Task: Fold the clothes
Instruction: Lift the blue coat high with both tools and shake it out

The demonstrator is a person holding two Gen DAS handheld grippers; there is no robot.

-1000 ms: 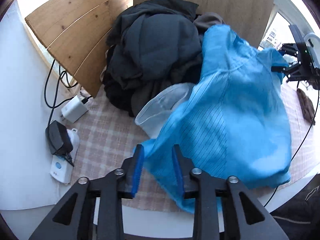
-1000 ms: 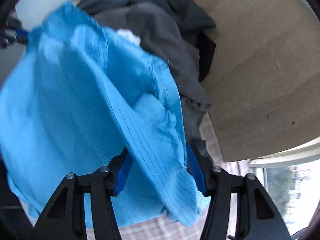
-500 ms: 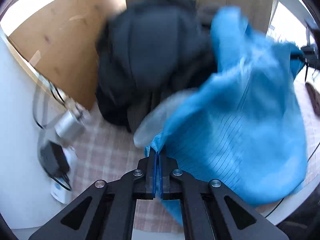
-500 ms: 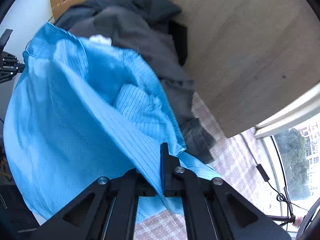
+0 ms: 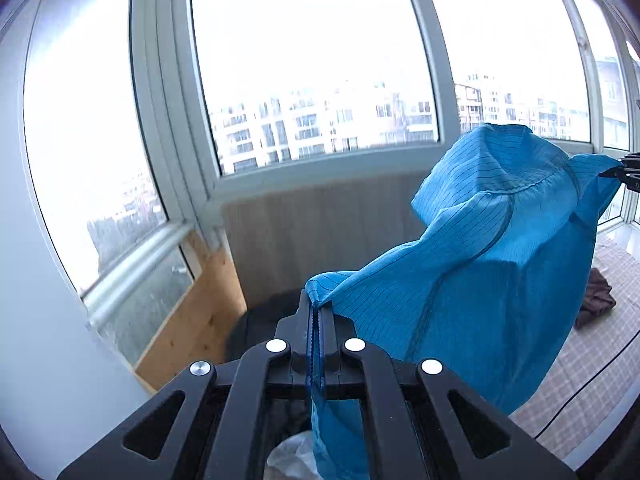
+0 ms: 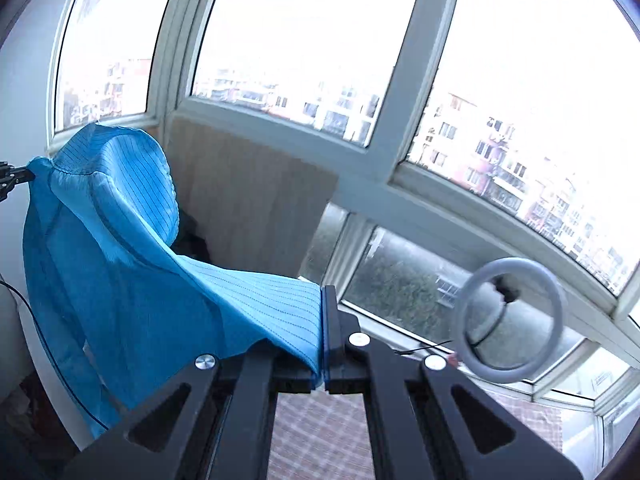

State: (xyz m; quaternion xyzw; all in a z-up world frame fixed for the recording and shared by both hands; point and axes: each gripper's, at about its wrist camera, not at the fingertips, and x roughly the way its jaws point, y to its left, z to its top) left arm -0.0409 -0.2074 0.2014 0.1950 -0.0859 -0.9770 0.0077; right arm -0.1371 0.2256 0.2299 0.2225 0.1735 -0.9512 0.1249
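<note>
You are pinching the blue garment (image 5: 460, 280) with your left gripper (image 5: 316, 320): its two black jaws are pressed together, with only a thin fold of the striped cloth showing between the blue pads. The fabric is rising from that grip and stretching up and to the right, and a loose tail of it is hanging down behind the jaws. At the far right edge of this view, the tip of your right gripper (image 5: 626, 172) is holding another corner of the same garment at a higher level.

In the right wrist view, your right gripper (image 6: 323, 336) is likewise clamped tight on an edge of the blue garment (image 6: 120, 272), the cloth running out of the jaws to the left and draping downward in a wide sheet. The hood-like bulge of the garment is standing up near the left of the frame, where the tip of your left gripper (image 6: 12, 178) is just showing at the edge.

You are holding both grippers raised and pointing out toward the window (image 5: 312, 72), so the garment is hanging in the air between them, clear of the checked cloth (image 5: 600, 340) on the surface below. A dark brown item (image 5: 598, 300) is lying on that checked cloth, to the right of the hanging garment. A grey ring (image 6: 510, 320) is showing beside the right gripper.
</note>
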